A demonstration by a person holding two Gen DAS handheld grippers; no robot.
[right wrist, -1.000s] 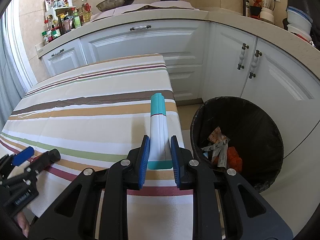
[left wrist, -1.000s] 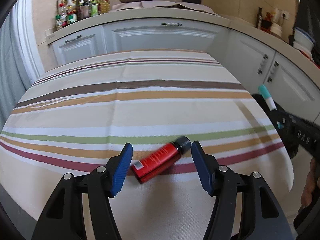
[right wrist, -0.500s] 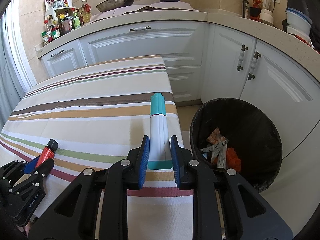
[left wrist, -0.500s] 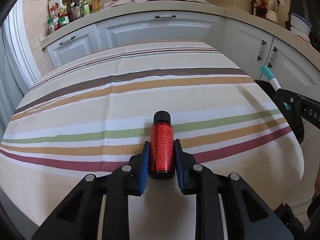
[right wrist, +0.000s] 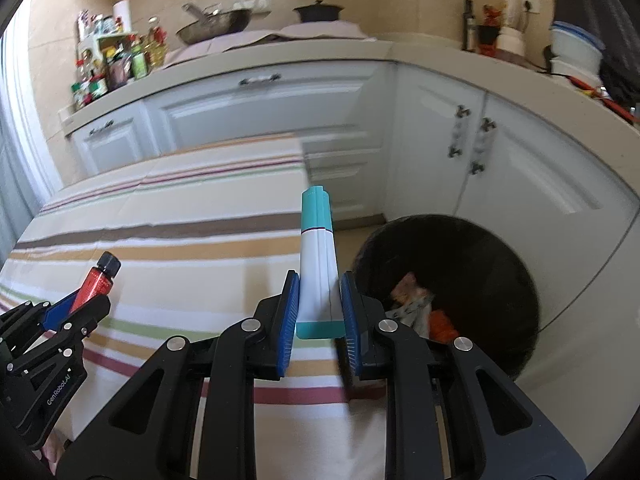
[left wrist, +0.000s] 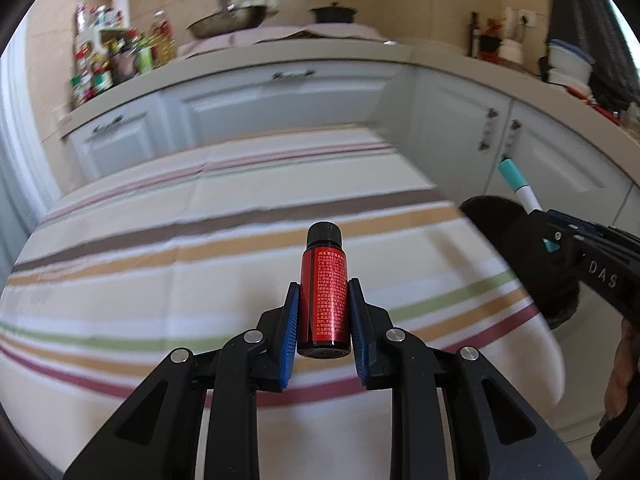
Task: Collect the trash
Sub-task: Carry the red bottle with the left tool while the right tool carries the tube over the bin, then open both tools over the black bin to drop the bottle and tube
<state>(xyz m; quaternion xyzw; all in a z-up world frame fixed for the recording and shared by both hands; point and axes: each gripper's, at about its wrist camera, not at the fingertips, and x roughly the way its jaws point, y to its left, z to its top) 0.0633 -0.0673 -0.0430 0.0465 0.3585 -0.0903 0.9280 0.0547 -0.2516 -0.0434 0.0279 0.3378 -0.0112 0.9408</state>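
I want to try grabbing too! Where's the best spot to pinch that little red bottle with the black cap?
Probably around its straight red middle, as the left gripper pinches the red bottle now: pads on opposite round sides, coming from its base end, black cap pointing away.

The bench [left wrist: 168,264] is covered by a cream cloth [right wrist: 168,208] with brown, orange, green and dark red stripes running across its width, creased in soft folds. On the floor [right wrist: 568,360] just beside the bench's right edge stands a black bin [right wrist: 480,248] with crumpled wrappers inside.
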